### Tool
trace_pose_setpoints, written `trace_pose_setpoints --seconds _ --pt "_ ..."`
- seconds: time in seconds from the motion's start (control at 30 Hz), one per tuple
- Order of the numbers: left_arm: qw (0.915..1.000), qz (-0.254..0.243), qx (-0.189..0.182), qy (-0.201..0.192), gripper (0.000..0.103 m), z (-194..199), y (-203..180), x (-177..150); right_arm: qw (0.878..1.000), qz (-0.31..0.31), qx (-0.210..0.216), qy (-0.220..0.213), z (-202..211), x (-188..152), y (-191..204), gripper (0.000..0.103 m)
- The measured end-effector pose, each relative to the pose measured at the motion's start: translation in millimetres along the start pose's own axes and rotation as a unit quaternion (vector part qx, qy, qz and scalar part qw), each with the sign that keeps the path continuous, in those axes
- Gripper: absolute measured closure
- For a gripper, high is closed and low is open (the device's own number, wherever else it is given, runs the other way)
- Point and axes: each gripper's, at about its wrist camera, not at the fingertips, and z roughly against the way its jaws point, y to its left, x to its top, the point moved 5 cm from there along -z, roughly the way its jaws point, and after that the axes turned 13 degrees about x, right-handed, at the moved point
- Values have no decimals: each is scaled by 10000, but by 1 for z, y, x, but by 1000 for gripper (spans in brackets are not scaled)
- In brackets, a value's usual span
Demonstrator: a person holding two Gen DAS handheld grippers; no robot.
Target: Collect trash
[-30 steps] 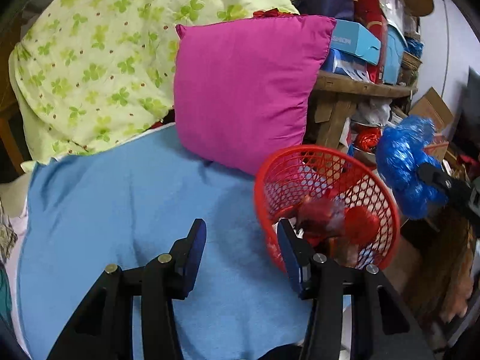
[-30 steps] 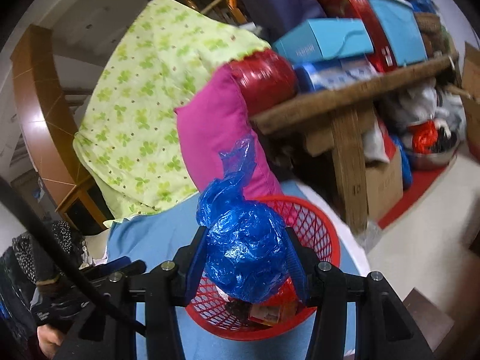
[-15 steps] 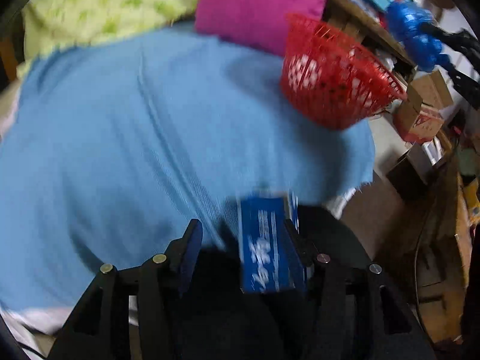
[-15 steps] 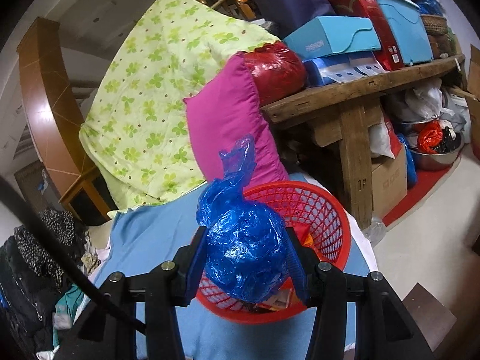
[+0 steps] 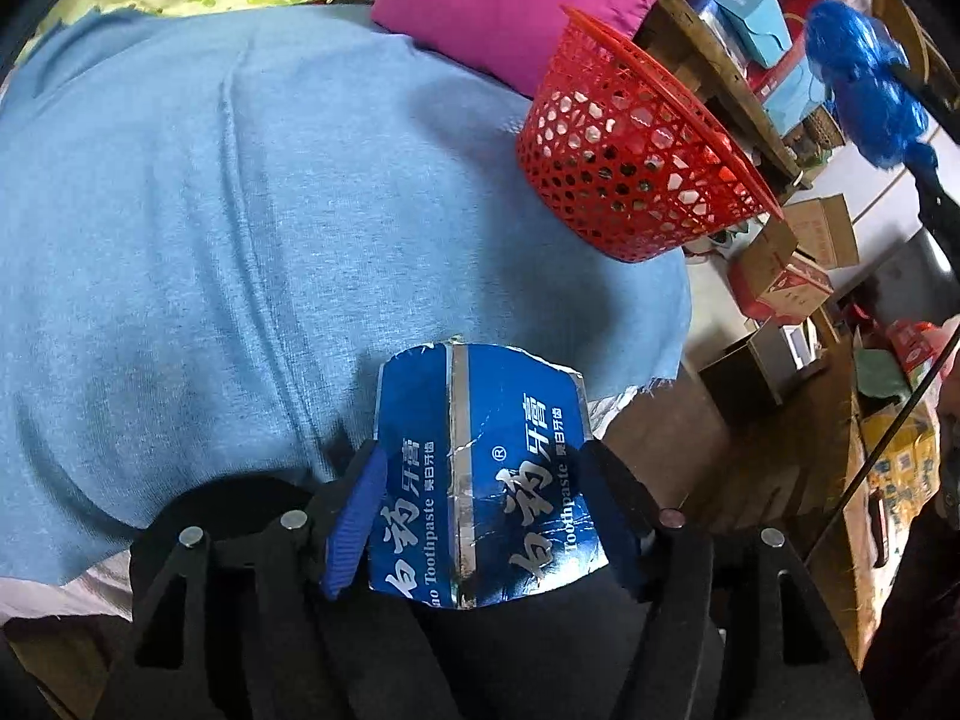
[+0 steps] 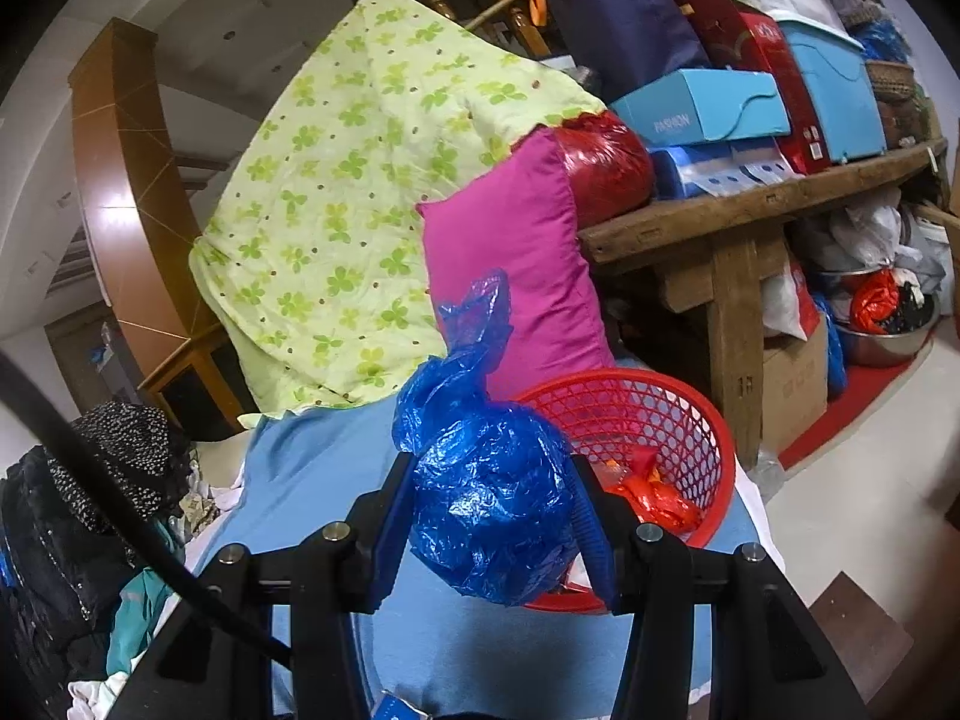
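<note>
Two views, left wrist first. The left gripper [image 5: 480, 510] stands over the near edge of the blue cloth [image 5: 240, 210], and a flattened blue toothpaste box [image 5: 480, 468] sits between its fingers. The jaws have just been opening, and both pads lie at the box's edges; whether they press on it I cannot tell. Its face reads "Toothpaste" beside large silver Chinese characters and a registered mark. The box looks light, thin and creased, so it should buckle under a hard squeeze (a hold across the flat width seems safest). The red basket [image 5: 630, 168] stands well apart, beyond it on the cloth beside the pink pillow [image 5: 510, 6].

In the right wrist view, the right gripper [image 6: 492, 516] is clamped on a knotted blue plastic bag [image 6: 486, 498], held near the basket's rim [image 6: 708, 420]. The bag looks soft, crinkly and light, likely slippery, and is best gripped on its bulk. A pale blue carton [image 6: 702, 108] on the wooden bench [image 6: 750, 210] reads "FASHION".
</note>
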Motion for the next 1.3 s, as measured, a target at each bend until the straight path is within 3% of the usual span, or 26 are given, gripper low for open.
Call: trace_pose_setpoints --seconds 0.47,0.63,0.73,0.93,0.97,1.03,1.3 --pt "9997 -46 247 -51 27 -16 -18 2 9996 -230 -15 132 -8 -13 -20 50" --pt "9999 3 -62 90 27 -14 -22 -5 9996 -247 2 130 -7 -13 -21 50" --pt "9997 -148 157 94 27 -19 -22 -6 9996 -248 25 139 -8 -13 -22 50" --pt "9999 88 113 48 27 -21 -12 -1 9997 -196 46 114 -7 -12 -20 50" --pt "9998 111 140 12 29 -19 -9 -1 9997 -202 59 115 -8 -12 -20 50" --pt "9997 135 194 8 42 -20 -6 0 9997 -189 70 136 -10 -12 -20 50" --pt "9994 176 308 -32 51 -18 2 -3 9997 -159 100 131 -13 -11 -23 50"
